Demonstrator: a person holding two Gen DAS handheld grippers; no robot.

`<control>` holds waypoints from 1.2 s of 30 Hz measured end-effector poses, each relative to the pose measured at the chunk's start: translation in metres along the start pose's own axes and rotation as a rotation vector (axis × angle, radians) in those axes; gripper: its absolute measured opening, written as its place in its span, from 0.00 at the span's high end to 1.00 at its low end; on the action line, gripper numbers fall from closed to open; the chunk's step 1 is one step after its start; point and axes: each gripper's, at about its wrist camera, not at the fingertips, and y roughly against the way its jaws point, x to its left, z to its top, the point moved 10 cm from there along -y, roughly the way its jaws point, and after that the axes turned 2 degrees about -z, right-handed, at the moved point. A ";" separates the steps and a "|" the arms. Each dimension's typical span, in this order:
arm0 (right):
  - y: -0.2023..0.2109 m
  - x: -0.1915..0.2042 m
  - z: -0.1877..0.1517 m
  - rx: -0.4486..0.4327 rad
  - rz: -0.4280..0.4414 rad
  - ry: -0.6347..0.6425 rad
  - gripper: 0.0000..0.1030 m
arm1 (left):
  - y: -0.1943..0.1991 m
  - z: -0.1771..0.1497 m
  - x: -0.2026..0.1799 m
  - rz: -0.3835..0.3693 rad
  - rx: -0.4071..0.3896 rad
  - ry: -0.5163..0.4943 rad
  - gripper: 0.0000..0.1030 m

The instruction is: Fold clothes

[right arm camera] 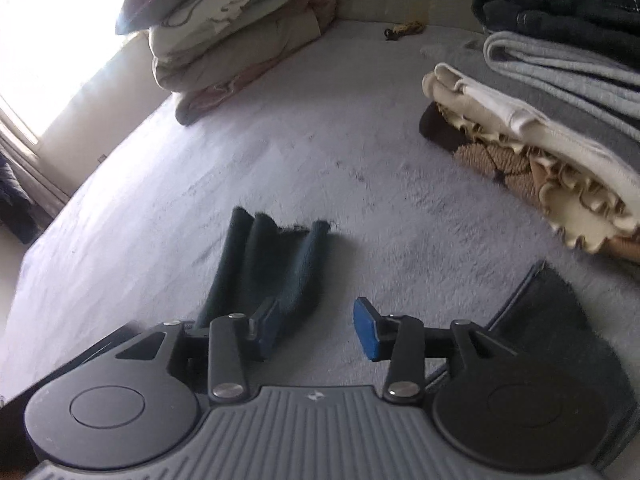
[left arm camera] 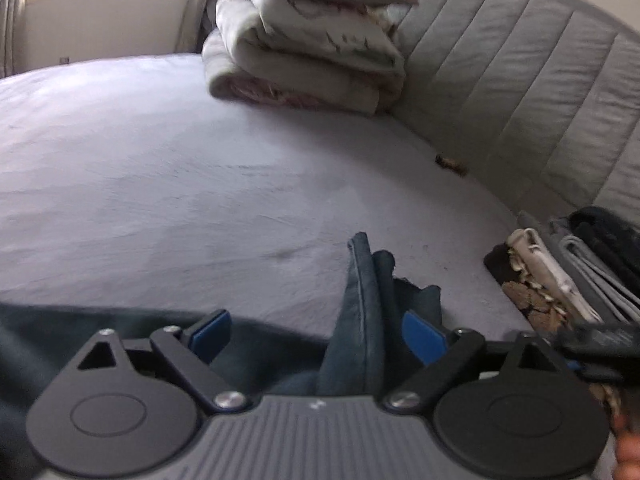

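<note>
Dark teal cloth [left arm camera: 360,312] rises in a bunched ridge between the wide-apart blue pads of the left tool [left arm camera: 316,338], close to the right pad; whether it touches is unclear, and its lower part is hidden behind the tool body. Through the right camera, the same garment lies rumpled on the pale bed [right arm camera: 280,152], its near end hidden behind the left pad of the right tool [right arm camera: 314,334], whose jaws are parted with nothing between them. Folded clothes [right arm camera: 540,120], cut off, are stacked at the right edge.
</note>
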 end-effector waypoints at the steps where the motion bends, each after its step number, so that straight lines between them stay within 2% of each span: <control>1: 0.001 -0.002 0.003 0.000 0.012 -0.008 0.56 | -0.011 0.003 -0.003 0.000 0.015 0.004 0.12; 3: 0.003 -0.006 0.006 -0.002 0.028 -0.036 0.56 | -0.027 0.006 -0.007 -0.007 0.047 0.014 0.13; 9: 0.004 -0.002 0.012 0.014 0.082 -0.058 0.55 | -0.071 0.005 -0.018 -0.027 0.160 0.063 0.31; 12: 0.009 -0.007 0.016 -0.004 0.081 -0.067 0.51 | -0.082 -0.001 -0.022 -0.049 0.196 0.112 0.61; 13: 0.011 -0.010 0.017 -0.010 0.077 -0.070 0.51 | -0.082 -0.002 -0.022 -0.054 0.194 0.127 0.77; 14: 0.011 -0.014 0.018 -0.014 0.070 -0.074 0.51 | -0.078 -0.001 -0.024 -0.053 0.172 0.133 0.88; 16: 0.011 -0.021 0.021 -0.019 0.061 -0.085 0.51 | -0.064 0.004 -0.029 -0.069 0.107 0.125 0.91; 19: 0.011 -0.034 0.024 -0.020 0.067 -0.130 0.50 | -0.032 0.008 -0.047 -0.137 0.000 0.066 0.92; 22: 0.011 -0.044 0.026 -0.012 0.095 -0.180 0.50 | -0.001 -0.001 -0.067 -0.204 -0.046 -0.002 0.92; 26: 0.011 -0.057 0.027 0.000 0.123 -0.231 0.50 | 0.026 -0.036 -0.081 -0.267 -0.033 -0.043 0.92; 30: 0.009 -0.068 0.024 0.020 0.137 -0.245 0.50 | 0.038 -0.087 -0.090 -0.300 0.048 -0.089 0.91; 33: 0.004 -0.077 0.020 0.047 0.147 -0.233 0.49 | 0.038 -0.127 -0.090 -0.258 0.091 -0.177 0.88; 36: -0.009 -0.088 0.009 0.096 0.164 -0.212 0.49 | 0.046 -0.142 -0.089 -0.257 0.061 -0.227 0.83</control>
